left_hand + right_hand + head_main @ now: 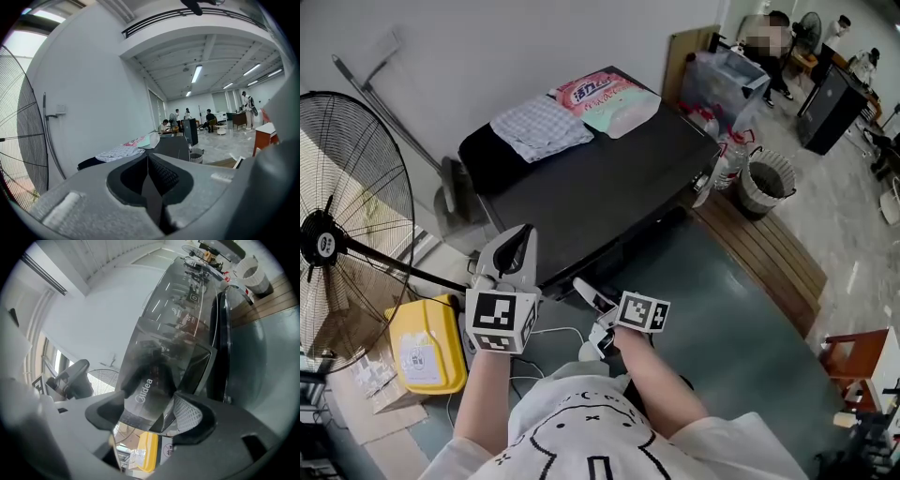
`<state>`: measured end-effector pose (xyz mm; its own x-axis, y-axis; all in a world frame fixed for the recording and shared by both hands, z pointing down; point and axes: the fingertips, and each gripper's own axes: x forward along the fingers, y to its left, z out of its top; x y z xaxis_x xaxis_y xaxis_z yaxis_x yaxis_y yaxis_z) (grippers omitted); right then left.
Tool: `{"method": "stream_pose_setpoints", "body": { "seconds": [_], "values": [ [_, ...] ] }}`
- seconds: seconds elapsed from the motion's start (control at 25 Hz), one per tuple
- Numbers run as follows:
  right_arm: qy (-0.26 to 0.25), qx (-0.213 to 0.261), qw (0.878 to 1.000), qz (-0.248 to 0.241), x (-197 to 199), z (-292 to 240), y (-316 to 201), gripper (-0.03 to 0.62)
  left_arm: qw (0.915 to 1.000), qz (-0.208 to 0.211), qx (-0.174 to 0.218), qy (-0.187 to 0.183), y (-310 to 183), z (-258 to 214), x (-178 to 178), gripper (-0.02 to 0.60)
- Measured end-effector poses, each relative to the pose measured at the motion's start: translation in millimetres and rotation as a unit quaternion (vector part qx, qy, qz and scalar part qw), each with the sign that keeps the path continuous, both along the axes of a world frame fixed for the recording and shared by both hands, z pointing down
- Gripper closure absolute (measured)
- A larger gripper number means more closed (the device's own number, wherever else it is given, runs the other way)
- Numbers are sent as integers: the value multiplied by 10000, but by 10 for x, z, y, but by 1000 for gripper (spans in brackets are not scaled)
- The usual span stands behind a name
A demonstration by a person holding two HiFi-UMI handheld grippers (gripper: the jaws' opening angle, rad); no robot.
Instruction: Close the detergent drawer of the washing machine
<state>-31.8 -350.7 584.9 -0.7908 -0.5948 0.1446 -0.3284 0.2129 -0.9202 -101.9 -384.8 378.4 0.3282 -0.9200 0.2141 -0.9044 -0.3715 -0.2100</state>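
A black washing machine stands in front of me. Its glossy detergent drawer front, marked Midea, juts slightly out of the control panel at the machine's near left corner. My right gripper is low at that corner. In the right gripper view its jaws stand apart around the drawer front, one pad on each side. Whether they press on it is unclear. My left gripper is held up beside the machine's left edge, clear of it. It points over the top and is shut on nothing.
A checked cloth and a pink bag lie on the machine's top. A large floor fan and a yellow container stand at the left. A mesh bin and a wooden platform are at the right.
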Motion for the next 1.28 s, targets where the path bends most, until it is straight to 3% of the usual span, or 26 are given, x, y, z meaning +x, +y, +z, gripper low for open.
{"method": "stream_pose_setpoints", "body": {
  "seconds": [0.64, 0.88, 1.28],
  "values": [
    [250, 32, 9996, -89, -82, 61, -159, 261, 10000, 69, 1, 46, -145, 67, -11, 563],
    [671, -44, 9974, -247, -25, -10, -71, 266, 9998, 82, 37, 169, -35, -18, 78, 563],
    [1274, 350, 9902, -459, 200, -154, 167, 266, 9989, -308, 145, 322, 358, -72, -26, 563]
  ]
}}
